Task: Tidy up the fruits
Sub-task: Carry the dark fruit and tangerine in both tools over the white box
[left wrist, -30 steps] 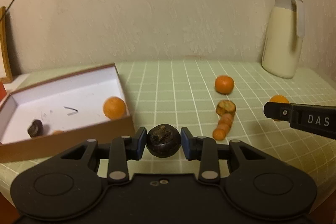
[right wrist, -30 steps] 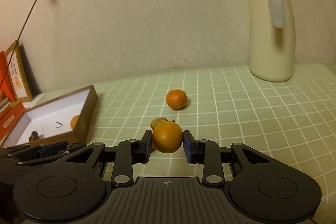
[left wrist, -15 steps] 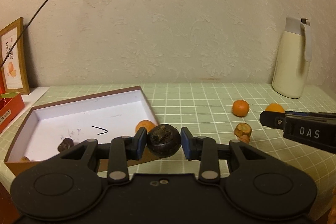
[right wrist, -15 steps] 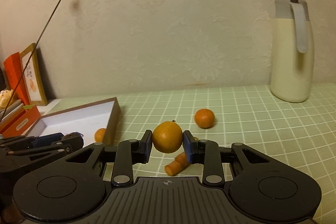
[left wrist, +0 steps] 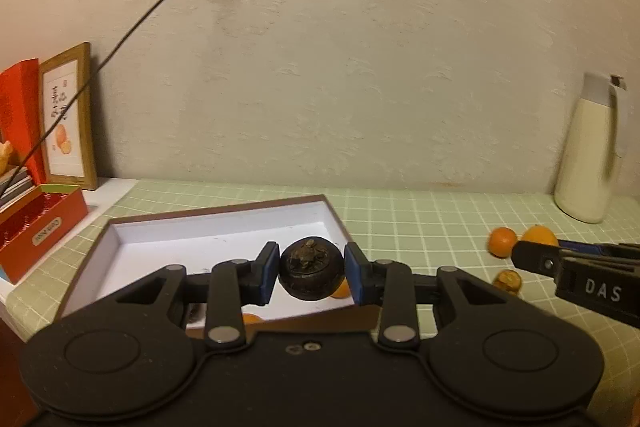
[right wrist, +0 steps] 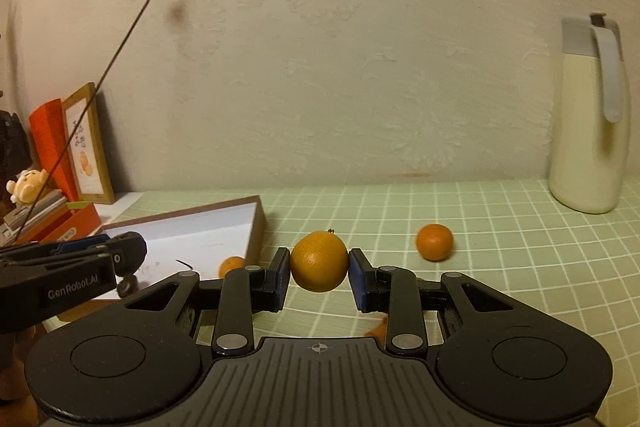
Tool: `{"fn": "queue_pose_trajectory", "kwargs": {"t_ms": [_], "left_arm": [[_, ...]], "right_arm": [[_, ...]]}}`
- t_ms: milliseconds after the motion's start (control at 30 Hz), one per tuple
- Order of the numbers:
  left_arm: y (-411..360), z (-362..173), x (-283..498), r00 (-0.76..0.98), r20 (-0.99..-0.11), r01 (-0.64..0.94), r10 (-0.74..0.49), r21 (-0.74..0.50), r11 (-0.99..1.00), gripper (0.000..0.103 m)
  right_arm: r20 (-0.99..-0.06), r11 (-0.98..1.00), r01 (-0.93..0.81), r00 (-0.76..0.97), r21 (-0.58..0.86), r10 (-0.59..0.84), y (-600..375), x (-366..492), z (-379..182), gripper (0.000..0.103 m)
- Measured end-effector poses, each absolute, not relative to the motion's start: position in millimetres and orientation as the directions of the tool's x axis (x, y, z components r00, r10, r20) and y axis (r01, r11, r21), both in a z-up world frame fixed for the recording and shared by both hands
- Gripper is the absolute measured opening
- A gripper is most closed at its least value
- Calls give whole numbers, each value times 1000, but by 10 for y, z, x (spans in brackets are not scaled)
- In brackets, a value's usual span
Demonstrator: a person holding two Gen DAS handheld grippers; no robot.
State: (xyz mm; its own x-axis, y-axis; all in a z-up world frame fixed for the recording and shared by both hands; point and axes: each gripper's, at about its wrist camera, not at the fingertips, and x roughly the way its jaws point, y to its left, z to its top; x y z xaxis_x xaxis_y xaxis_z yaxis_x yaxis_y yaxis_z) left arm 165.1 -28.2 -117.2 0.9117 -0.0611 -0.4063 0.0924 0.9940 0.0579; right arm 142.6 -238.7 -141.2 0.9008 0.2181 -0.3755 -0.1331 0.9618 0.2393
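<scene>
My left gripper (left wrist: 311, 273) is shut on a dark brown mangosteen (left wrist: 311, 267) and holds it above the near edge of the open brown box with a white inside (left wrist: 200, 239). My right gripper (right wrist: 319, 267) is shut on an orange (right wrist: 319, 261), held above the green grid mat to the right of the box (right wrist: 256, 223). An orange (left wrist: 340, 289) and a second orange fruit (left wrist: 250, 318) lie in the box. A loose orange (right wrist: 434, 241) and a brownish fruit (left wrist: 507, 281) lie on the mat.
A cream jug (right wrist: 588, 123) stands at the back right against the wall. A framed picture (left wrist: 70, 119), red boxes (left wrist: 40, 227) and a cable (left wrist: 120, 39) are at the left. The green grid mat (right wrist: 520, 267) covers the table.
Both grippers have risen and tilted up with their fruit; the wall socket has come into view. The left gripper has moved over the box's near edge.
</scene>
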Motion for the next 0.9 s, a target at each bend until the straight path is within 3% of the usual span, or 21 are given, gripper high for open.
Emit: {"fn": "queue_pose_trajectory", "kwargs": {"t_ms": [167,600,900], "left_arm": [[-139,-1140,1725,919,-395,48,-21,58,997,26],[-643,-1704,1688,823,-553,206,-130,77,976,26],[-769,-2028,1684,791,-603,220,-106,117,969,26]], "right_arm": [[-361,960,-153,903,236,232,-2288,1447,-1378,32],[-431,970,-98,883,223,188,-2393,1456,-1577,32],[-467,971,-73,867,226,174,-2526,1394,-1683,32]]}}
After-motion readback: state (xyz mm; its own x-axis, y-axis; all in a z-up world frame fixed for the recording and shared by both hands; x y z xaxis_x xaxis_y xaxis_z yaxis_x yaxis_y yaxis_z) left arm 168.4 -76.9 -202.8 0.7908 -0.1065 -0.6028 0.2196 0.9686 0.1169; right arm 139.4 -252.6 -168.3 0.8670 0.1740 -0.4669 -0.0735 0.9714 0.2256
